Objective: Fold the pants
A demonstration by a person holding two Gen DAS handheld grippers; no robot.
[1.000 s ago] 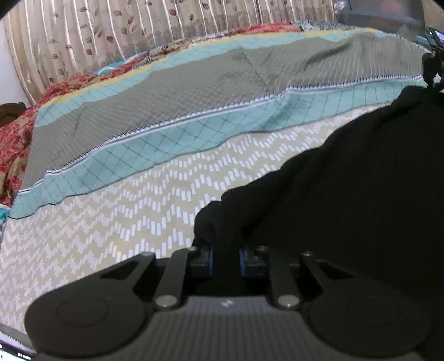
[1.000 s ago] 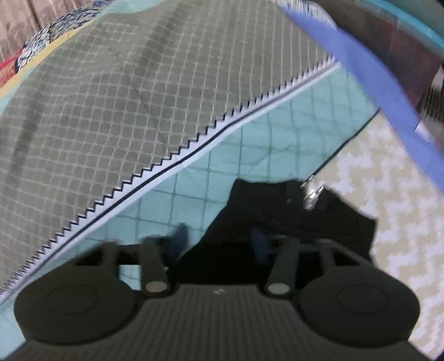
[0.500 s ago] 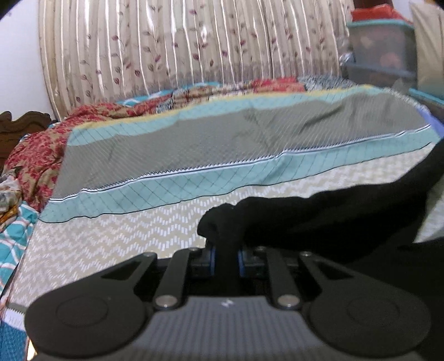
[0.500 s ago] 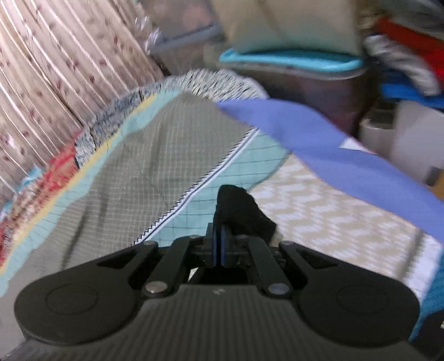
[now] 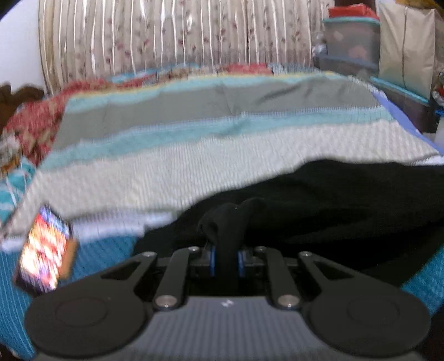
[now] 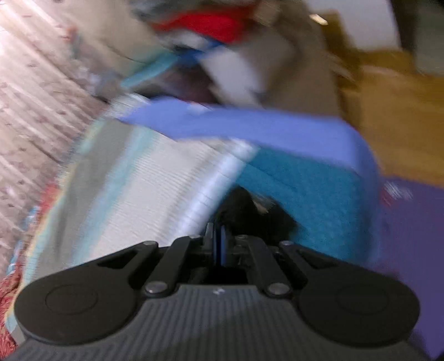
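The black fabric pants (image 5: 333, 205) are spread across the near edge of the bed, over the striped bedspread of grey, teal and cream bands (image 5: 222, 138), with a bunched fold of them pinched between the blue pads of the left tongs (image 5: 227, 258), which are closed down to the thickness of the cloth. In the right wrist view another dark bunch of the pants (image 6: 249, 213) is seen just ahead of the right tongs (image 6: 218, 244), whose blue pads are pressed almost together; a thin edge of the black cloth appears to be held there, though blur makes the contact hard to confirm

Around the pants, a teal textured cover (image 5: 105, 252) is seen at the near left of the bed, and a small bright, colourful rectangular object (image 5: 44, 250), too blurred to be identified, lies on it well apart from the pants. A floral pleated curtain (image 5: 166, 36) hangs behind the bed, crumpled red patterned cloth (image 5: 36, 119) is piled at the far left, and stacked clear storage boxes with teal lids (image 5: 351, 39) stand at the far right

Only in the right wrist view are shown a periwinkle-blue sheet edge (image 6: 249, 127) folded over the bed corner, a purple surface (image 6: 410, 227) at the right, and a blurred heap with red cloth (image 6: 205, 22) beyond. The wide spread of the pants is shown only by the left wrist view
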